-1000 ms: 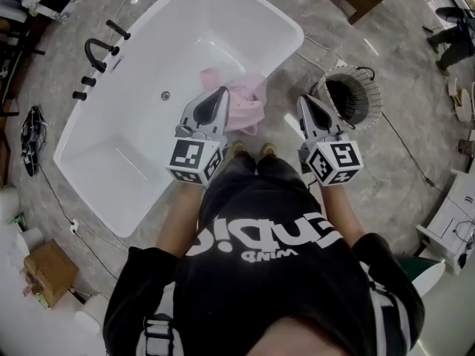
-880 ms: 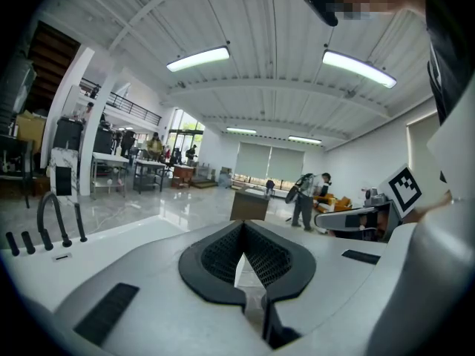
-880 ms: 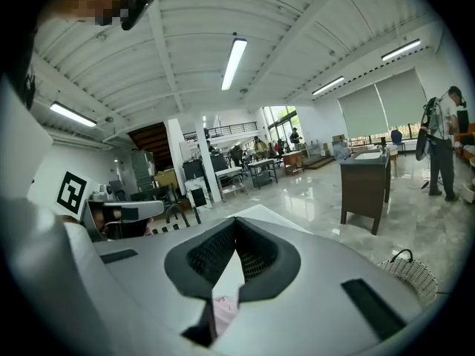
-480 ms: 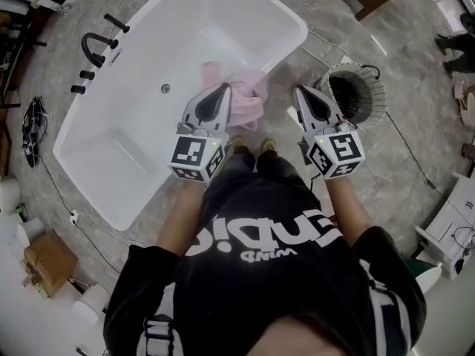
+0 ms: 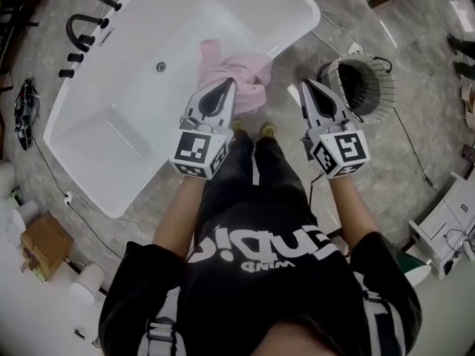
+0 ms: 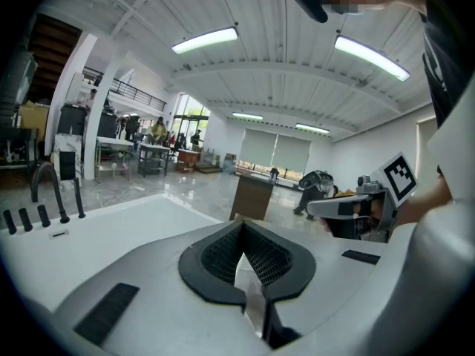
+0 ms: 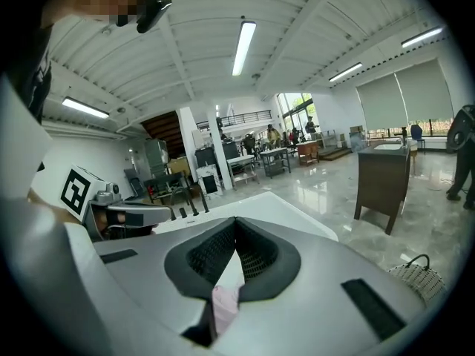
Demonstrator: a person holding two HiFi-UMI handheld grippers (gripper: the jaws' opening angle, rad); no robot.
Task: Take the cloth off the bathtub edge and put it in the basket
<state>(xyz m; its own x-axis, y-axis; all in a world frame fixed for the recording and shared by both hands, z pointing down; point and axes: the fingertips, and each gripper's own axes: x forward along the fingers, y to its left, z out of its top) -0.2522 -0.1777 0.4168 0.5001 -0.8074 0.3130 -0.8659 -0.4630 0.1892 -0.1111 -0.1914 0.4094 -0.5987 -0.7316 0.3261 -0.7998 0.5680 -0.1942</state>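
The left claw and right claw, both clenched empty, have sunk toward the cloth on the bathtub edge; grasp pending

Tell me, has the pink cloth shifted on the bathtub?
No. The pink cloth sits on the same stretch of bathtub edge, equally far from the drain.

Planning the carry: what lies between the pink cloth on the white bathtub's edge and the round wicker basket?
Head view: grey marble floor, the right gripper hanging above it.
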